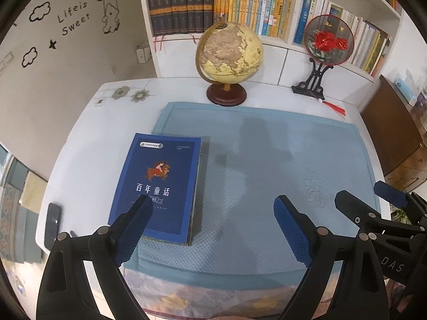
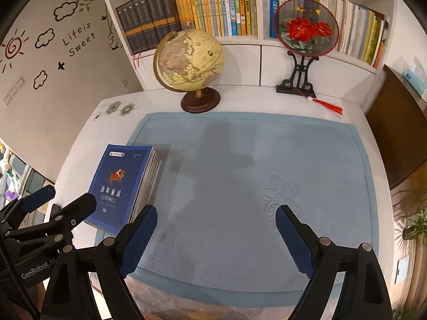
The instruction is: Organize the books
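Left gripper (image 1: 213, 213): black frame with blue ribbed pads, spread wide, gripping nothing; held low over the near edge of the mat, left pad (image 1: 133, 226) overlapping the near corner of the book stack in view, contact not discernible.
Right gripper (image 2: 216, 222): same black-and-blue build, spread wide, empty; held above the near middle of the mat, to the right of the book stack.
Book stack (image 2: 125, 184): several thin books lying flat, top cover dark blue with white Chinese title and a small orange figure; on the left edge of the mat, partly off onto the white tabletop.
Mat (image 2: 253, 176): pale blue quilted fabric with an embossed flower, covering most of the table.
Table (image 1: 88, 144): white top, flower print at the corner beyond the mat's far left.
Globe (image 2: 190, 58): yellowish antique-style globe on a dark wooden base, behind the mat's far edge.
Fan ornament (image 2: 305, 30): round gauze fan with red embroidered flowers on a black stand, red tassel, behind the mat's far right.
Bookshelf (image 2: 259, 40): white, behind the globe, packed with upright books.
Wall (image 2: 53, 61): beige, left of the mat, cloud decals and the words "Life is Sweet".
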The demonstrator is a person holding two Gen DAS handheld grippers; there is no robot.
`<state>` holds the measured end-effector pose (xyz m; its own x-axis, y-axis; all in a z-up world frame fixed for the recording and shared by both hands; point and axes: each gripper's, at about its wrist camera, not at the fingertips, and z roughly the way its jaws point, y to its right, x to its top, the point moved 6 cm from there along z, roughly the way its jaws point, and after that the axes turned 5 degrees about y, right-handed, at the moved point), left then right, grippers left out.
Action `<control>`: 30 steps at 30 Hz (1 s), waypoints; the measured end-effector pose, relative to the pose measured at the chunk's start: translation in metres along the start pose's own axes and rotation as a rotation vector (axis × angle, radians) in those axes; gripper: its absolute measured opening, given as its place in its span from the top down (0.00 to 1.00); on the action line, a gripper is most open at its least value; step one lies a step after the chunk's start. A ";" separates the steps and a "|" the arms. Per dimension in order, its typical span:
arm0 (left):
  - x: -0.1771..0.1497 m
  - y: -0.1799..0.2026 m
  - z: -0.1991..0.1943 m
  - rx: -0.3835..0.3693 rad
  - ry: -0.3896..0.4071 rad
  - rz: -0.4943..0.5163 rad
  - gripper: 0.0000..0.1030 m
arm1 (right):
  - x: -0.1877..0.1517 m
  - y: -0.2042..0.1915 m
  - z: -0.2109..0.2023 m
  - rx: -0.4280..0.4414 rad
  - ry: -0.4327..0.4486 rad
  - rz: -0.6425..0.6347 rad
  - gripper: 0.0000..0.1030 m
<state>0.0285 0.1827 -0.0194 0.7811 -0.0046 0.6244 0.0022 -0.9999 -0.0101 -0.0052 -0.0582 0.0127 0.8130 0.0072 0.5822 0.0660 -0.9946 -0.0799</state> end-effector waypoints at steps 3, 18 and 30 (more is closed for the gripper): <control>0.001 0.002 0.000 -0.002 0.005 0.011 0.11 | -0.001 0.004 -0.001 -0.006 -0.002 0.014 0.14; 0.000 0.007 0.004 -0.008 0.007 0.033 0.11 | -0.003 0.008 0.000 -0.022 -0.011 0.030 0.14; 0.000 0.008 0.005 -0.010 0.002 0.033 0.11 | -0.001 0.009 0.001 -0.021 -0.015 0.031 0.14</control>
<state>0.0320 0.1745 -0.0234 0.7793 -0.0380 0.6255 -0.0299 -0.9993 -0.0235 -0.0045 -0.0675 0.0106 0.8229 -0.0219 0.5678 0.0287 -0.9964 -0.0800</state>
